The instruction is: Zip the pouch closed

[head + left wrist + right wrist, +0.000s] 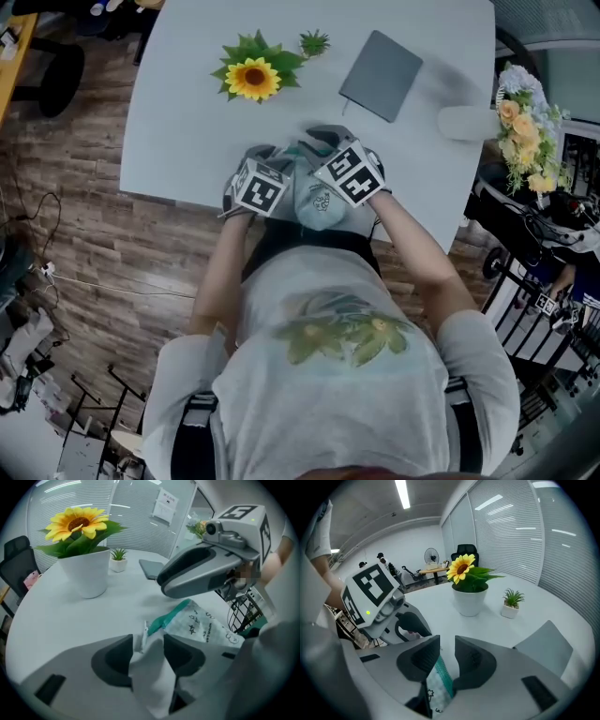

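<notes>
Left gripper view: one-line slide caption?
White pouch on the table, its cloth between the open jaws of the left gripper; sunflower pot behind.

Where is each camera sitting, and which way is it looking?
Head view: on the person's head, looking steeply down at the table, shirt, forearms, left gripper and right gripper over the pouch.
Left gripper view: rides the left gripper, faces across the table; its jaws straddle the pouch, right gripper alongside.
Right gripper view: rides the right gripper, faces the sunflower; left gripper alongside.
Shared: all show pouch and sunflower.
</notes>
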Demonstrator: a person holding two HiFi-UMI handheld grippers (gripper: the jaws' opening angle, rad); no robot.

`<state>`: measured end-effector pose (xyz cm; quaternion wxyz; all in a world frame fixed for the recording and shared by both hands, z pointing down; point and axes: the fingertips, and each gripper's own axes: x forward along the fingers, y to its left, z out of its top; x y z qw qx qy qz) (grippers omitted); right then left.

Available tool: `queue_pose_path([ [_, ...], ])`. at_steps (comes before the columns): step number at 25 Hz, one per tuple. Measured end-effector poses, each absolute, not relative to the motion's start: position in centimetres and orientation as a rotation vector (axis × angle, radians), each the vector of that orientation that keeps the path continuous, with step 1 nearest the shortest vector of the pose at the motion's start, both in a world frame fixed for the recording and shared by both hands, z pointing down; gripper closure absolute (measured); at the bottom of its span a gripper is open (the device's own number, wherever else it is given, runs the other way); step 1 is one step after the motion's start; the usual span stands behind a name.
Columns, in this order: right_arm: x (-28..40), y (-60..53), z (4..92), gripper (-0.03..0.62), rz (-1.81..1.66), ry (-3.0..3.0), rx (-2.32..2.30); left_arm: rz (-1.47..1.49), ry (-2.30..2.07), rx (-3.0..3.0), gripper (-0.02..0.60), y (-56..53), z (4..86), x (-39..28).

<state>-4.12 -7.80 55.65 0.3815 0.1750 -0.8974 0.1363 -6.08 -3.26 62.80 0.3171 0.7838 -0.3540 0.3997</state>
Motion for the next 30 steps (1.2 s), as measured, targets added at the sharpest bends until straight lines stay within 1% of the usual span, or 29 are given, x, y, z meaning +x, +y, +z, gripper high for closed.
queue_pose_path([
  [6,-4.8,-8.4,58.2,0.487,0.313,-2.248,0.371,1.070,-0.915,2.082,0.388,-3.2,62.6,-6.0],
  [9,-5.0,-8.4,58.8,0.487,0.258,-2.223,0.326,1.120,-0.909,2.108,0.427,-3.1,62.8,-6.0],
  [13,-5.4,-8.3,59.6,0.487,0.170,-2.188,0.261,1.170,-0.944,2.112,0.496,-3.4,63.0,-6.6],
  [15,-5.5,-8.1,60.0,0.487,0.125,-2.170,0.229,1.178,-0.939,2.111,0.508,-3.5,63.0,-6.7],
  [16,-5.5,-7.9,60.2,0.487,0.103,-2.162,0.211,1.185,-0.932,2.113,0.546,-3.5,63.0,-6.8],
  [24,-5.8,-6.6,61.1,0.487,-0.076,-2.123,0.064,1.238,-0.911,2.135,0.552,-3.5,63.1,-6.7],
  [30,-6.3,-5.2,61.6,0.487,-0.330,-2.038,-0.162,1.331,-0.872,2.201,0.552,-3.3,63.3,-6.5],
])
